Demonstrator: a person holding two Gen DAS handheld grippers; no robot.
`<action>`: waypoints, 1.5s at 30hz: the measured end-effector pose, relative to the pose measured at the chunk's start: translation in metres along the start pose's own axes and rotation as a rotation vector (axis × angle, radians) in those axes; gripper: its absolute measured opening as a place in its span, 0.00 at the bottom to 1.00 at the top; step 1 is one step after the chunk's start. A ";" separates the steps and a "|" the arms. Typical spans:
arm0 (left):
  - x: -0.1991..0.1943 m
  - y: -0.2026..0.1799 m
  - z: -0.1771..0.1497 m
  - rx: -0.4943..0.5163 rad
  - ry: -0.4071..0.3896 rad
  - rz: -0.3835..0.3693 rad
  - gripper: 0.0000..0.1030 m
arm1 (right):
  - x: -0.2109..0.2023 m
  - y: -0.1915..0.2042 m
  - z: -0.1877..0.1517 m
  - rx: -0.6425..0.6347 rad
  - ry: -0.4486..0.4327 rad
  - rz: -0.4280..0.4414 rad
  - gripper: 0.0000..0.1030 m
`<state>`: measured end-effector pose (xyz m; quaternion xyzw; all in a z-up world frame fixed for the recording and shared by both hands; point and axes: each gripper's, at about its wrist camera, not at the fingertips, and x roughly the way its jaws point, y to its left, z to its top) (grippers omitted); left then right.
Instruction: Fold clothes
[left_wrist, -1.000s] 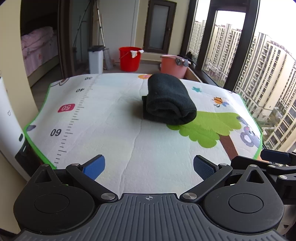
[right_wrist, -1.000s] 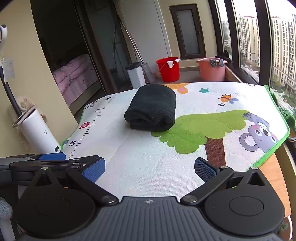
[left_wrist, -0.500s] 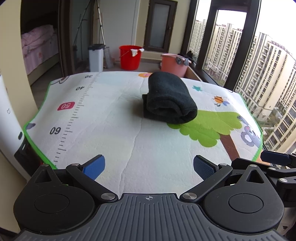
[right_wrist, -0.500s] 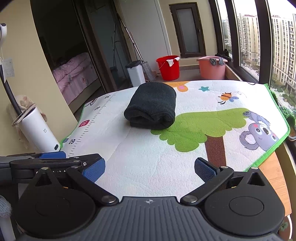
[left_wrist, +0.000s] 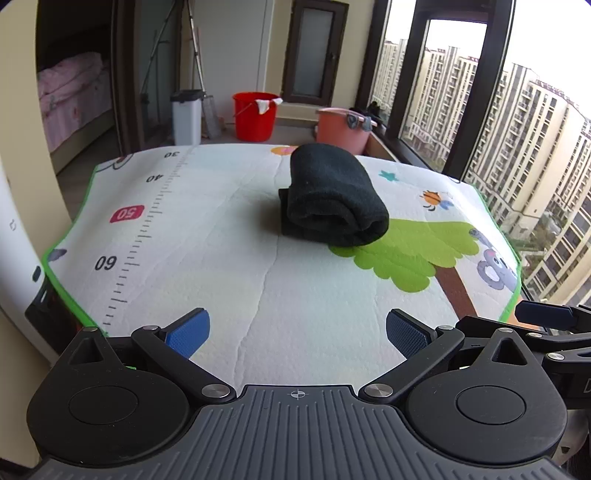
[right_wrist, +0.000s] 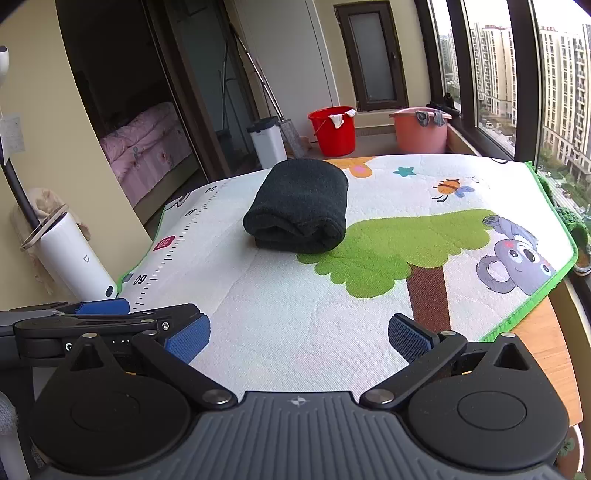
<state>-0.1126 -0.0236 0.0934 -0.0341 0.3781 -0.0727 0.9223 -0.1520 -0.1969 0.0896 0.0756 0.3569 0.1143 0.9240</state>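
Left wrist view shows my left gripper (left_wrist: 297, 330) and right gripper (right_wrist: 298, 332) spread wide, empty, the folded black garment (left_wrist: 332, 195) at twelve o'clock, apparently finished.

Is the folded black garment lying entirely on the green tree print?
No, the folded black garment lies mostly on white mat.

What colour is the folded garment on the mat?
Black; the folded garment shows best in the right wrist view.

High-rise home balcony: bed (right_wrist: 144, 136), buckets (right_wrist: 332, 131)
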 end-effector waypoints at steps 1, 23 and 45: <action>0.000 0.000 0.000 -0.002 0.002 -0.002 1.00 | 0.000 0.000 0.000 0.000 0.000 0.000 1.00; 0.000 0.000 -0.001 -0.002 0.008 -0.003 1.00 | 0.002 -0.001 -0.001 -0.001 0.006 -0.003 1.00; 0.005 0.001 -0.003 0.012 0.011 -0.003 1.00 | 0.011 -0.004 -0.002 0.005 0.025 0.005 1.00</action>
